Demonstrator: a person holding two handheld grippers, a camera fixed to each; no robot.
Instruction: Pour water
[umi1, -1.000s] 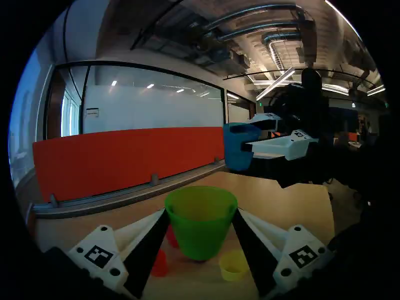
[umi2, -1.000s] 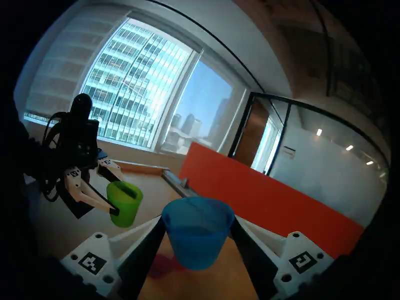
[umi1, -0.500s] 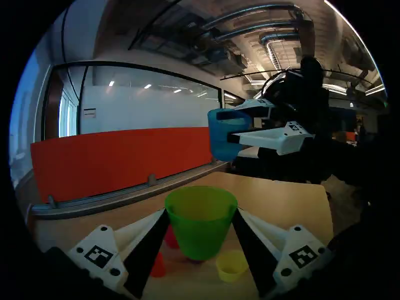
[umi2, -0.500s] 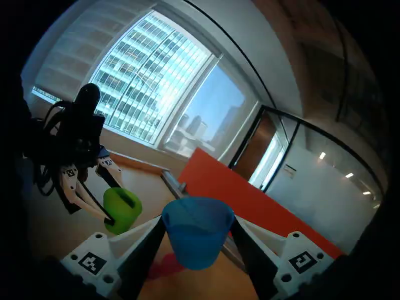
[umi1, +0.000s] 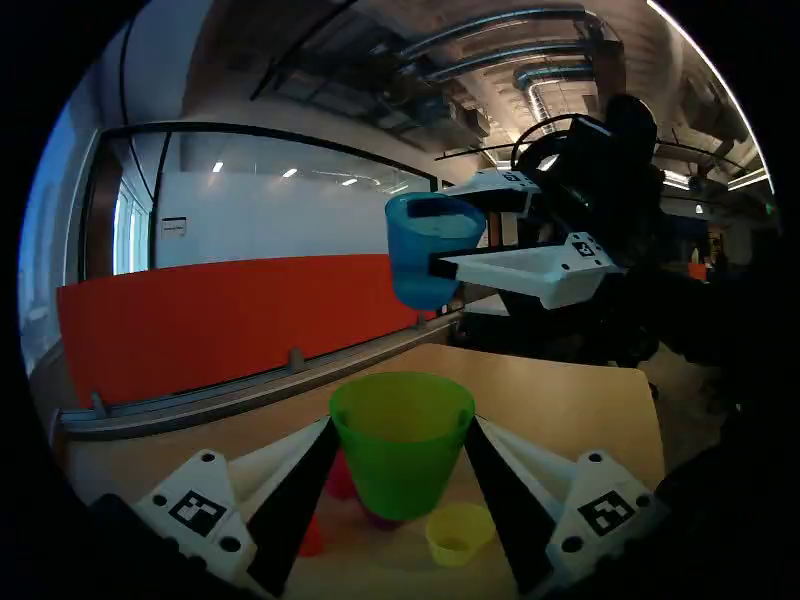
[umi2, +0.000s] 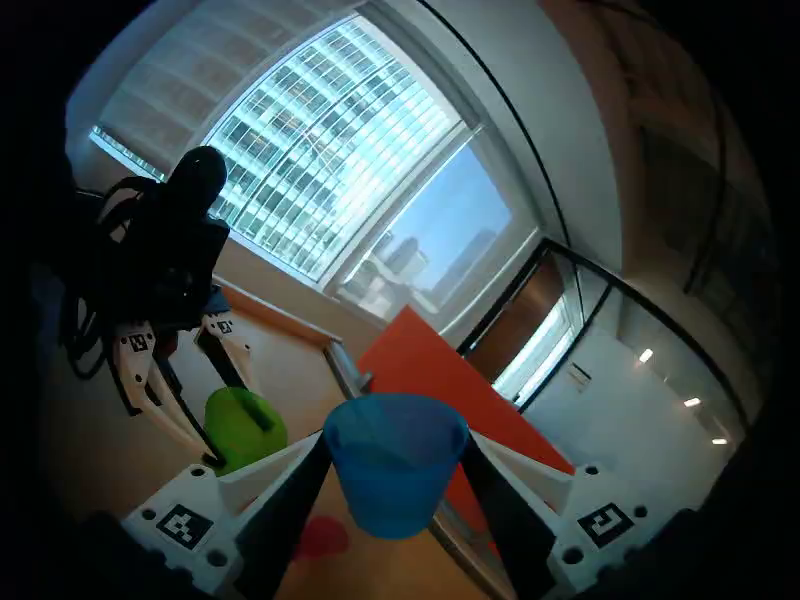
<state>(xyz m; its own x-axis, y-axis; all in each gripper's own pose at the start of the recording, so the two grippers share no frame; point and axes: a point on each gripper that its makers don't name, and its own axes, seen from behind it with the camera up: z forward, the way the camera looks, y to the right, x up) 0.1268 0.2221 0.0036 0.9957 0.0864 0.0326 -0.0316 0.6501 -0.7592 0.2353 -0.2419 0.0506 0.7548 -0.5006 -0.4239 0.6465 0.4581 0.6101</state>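
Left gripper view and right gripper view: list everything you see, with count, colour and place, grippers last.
table: 1, light wood, under the cups
wall panel: 1, orange, behind table
green cup: 1, green, gripped above table
blue cup: 1, blue, gripped, raised higher
yellow cup: 1, yellow, on table
red cups: at least 2, red, on table, partly behind green cup
left gripper: 1, white-black, shut on green cup
right gripper: 1, white-black, shut on blue cup

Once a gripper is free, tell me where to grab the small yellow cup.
Pinch the yellow cup across its side wall, probably from the right in the left gripper view: it stands upright, mouth up, on the table, and a pink cup sits to its left.
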